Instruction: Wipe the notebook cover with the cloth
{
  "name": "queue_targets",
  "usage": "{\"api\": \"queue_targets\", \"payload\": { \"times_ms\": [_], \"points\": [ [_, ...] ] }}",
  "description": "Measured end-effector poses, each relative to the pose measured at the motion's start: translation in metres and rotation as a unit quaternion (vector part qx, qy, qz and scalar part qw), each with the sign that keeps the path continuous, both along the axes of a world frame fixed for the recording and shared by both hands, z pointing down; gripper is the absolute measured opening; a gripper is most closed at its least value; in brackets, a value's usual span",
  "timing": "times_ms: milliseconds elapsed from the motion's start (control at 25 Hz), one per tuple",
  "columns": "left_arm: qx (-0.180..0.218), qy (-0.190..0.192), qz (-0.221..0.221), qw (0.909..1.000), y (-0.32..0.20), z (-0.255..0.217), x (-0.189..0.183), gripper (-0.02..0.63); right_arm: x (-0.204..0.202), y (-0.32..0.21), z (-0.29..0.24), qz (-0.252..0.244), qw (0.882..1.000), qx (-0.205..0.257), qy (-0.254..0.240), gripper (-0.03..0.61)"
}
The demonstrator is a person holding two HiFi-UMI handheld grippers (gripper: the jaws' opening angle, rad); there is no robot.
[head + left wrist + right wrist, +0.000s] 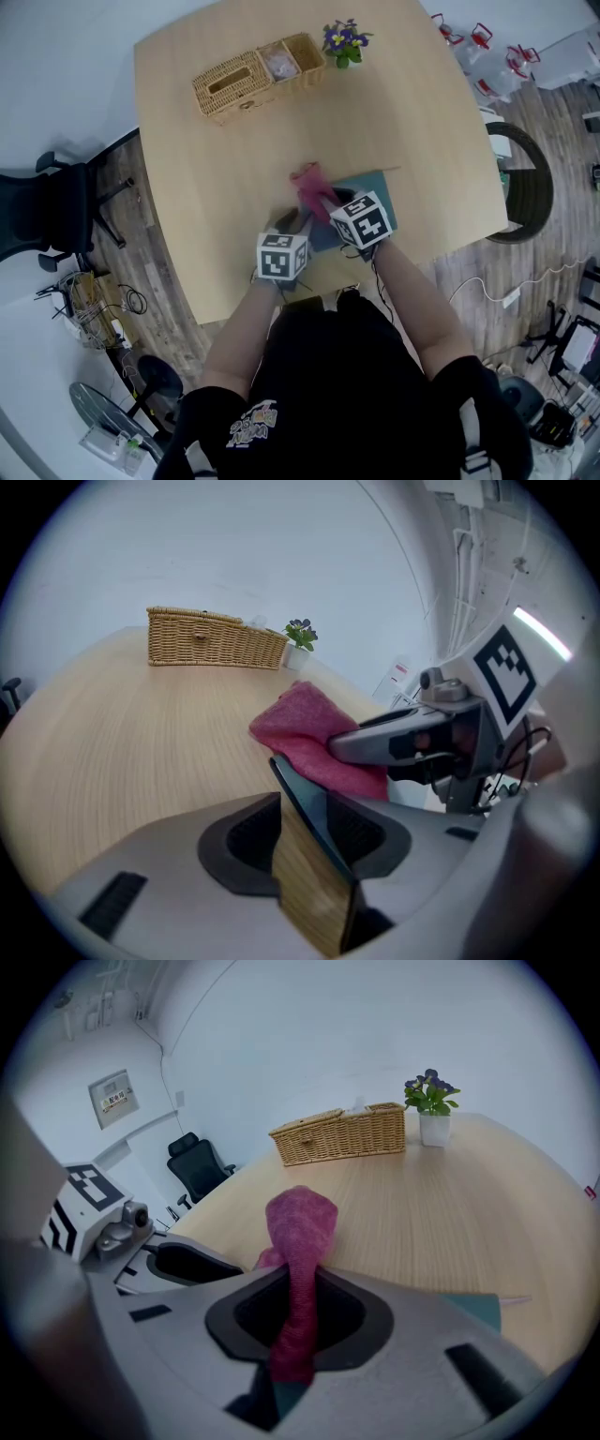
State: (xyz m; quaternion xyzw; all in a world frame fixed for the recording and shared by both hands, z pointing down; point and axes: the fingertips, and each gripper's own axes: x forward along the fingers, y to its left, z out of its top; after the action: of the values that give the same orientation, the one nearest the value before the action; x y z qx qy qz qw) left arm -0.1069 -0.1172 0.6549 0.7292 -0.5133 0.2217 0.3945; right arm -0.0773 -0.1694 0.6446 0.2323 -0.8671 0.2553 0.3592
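We are seeing soft, even indoor light; fisheye lenses are bending the edges, and the cloth (310,190) is showing slightly blurred.

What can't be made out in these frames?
- Thin teal notebook cover: head view, mostly hidden by the left gripper, right gripper and crumpled pink cloth; dirt cannot be told.
- Whether the cloth touches the cover: head view, the right gripper covers that spot.
- Woven wicker basket contents: too small in head view; mostly behind its wall in both gripper views.
- White wall sign print: right gripper view, too small.
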Motion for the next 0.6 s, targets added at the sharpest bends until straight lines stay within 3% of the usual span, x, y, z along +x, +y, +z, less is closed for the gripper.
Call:
{"api": "queue_targets", "payload": {
  "times_ms": [600],
  "points": [
    [-0.001,0.001,0.0,1.0,0.0,-0.001,0.0,0.146,0.066,-0.027,-0.001,0.075,0.997,0.009,0.013,0.067]
  ]
}}
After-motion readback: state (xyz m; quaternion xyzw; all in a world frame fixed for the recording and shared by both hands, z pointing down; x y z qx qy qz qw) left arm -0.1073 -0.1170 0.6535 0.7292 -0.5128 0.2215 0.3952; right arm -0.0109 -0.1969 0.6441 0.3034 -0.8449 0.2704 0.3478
